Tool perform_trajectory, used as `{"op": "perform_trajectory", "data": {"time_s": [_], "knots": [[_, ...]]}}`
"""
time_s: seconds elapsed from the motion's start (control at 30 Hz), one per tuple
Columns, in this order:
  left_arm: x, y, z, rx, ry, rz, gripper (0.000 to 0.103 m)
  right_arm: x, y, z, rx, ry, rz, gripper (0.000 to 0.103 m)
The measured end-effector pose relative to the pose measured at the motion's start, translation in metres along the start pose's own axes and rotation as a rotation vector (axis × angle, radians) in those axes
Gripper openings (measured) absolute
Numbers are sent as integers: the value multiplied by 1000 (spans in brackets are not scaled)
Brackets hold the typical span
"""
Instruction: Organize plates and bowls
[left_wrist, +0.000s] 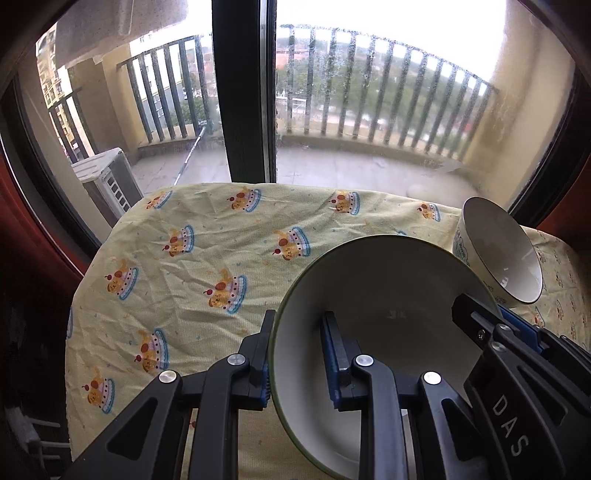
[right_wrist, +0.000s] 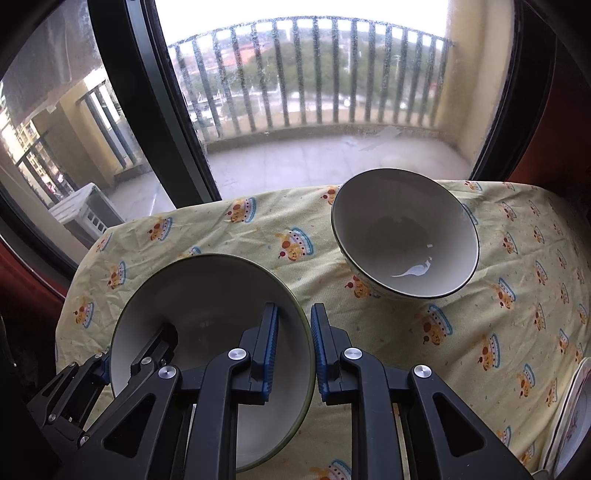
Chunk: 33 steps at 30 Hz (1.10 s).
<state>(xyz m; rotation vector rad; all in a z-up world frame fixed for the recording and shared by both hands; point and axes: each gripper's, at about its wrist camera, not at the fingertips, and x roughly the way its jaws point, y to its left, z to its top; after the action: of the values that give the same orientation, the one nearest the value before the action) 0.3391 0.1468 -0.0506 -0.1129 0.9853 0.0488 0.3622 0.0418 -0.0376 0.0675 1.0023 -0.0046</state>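
Green-rimmed bowl (left_wrist: 373, 295) held over the counter (left_wrist: 184, 266) by both grippers.
Left fingers (left_wrist: 334, 350) pinch its 9 o'clock rim, right fingers (right_wrist: 267, 347) its 3 o'clock rim, one inside, one outside; patterned bowl (right_wrist: 406, 236) sits at 1 o'clock.

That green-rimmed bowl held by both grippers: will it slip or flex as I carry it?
The green-rimmed bowl looks like glazed ceramic, so probably rigid but breakable. Left gripper and right gripper each pinch only its thin rim, so the smooth glaze could slip. Held tilted, it may swing.
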Motion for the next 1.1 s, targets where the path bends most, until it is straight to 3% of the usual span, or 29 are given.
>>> {"op": "perform_trajectory", "data": {"time_s": [1.1], "knots": [[-114,-109,-64,-15,-66,12,22,-131,-125,-49,-1,-67,34,22]]}}
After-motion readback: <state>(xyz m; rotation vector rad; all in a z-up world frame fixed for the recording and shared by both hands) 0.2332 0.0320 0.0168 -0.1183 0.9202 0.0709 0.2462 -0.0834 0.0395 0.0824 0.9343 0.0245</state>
